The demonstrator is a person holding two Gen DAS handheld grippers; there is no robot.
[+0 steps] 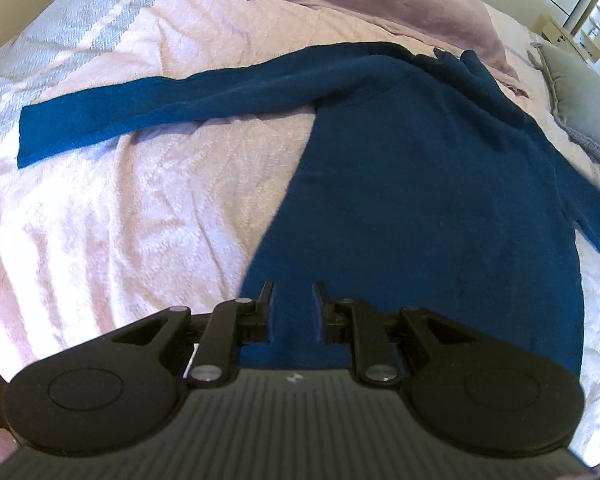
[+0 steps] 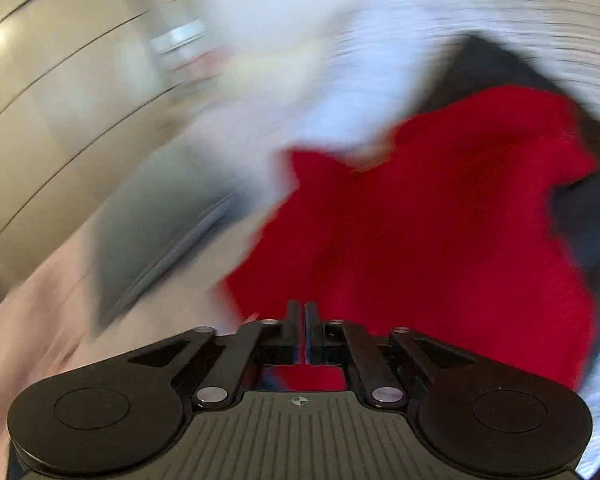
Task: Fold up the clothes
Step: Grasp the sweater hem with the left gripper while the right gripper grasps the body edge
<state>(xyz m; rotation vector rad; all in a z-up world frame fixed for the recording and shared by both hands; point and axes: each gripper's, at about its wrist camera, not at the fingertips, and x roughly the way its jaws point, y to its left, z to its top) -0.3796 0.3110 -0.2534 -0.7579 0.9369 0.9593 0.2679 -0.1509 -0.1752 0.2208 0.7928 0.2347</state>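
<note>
A dark blue long-sleeved sweater (image 1: 420, 184) lies flat on a pale pink bedspread (image 1: 120, 220). One sleeve (image 1: 140, 116) stretches out to the left; the other runs off at the right edge. My left gripper (image 1: 293, 292) is partly open, with its fingers over the sweater's near hem and nothing gripped. The right wrist view is blurred by motion. My right gripper (image 2: 304, 312) has its jaws nearly together, with no cloth visibly between them. It hangs in front of a red garment (image 2: 440, 220).
A lilac blanket (image 1: 360, 4) is bunched at the far side of the bed. A grey pillow (image 1: 588, 92) lies at the right. A white cloth (image 2: 360, 92), grey and dark clothes surround the red garment. Beige cupboard doors (image 2: 60, 80) stand at the left.
</note>
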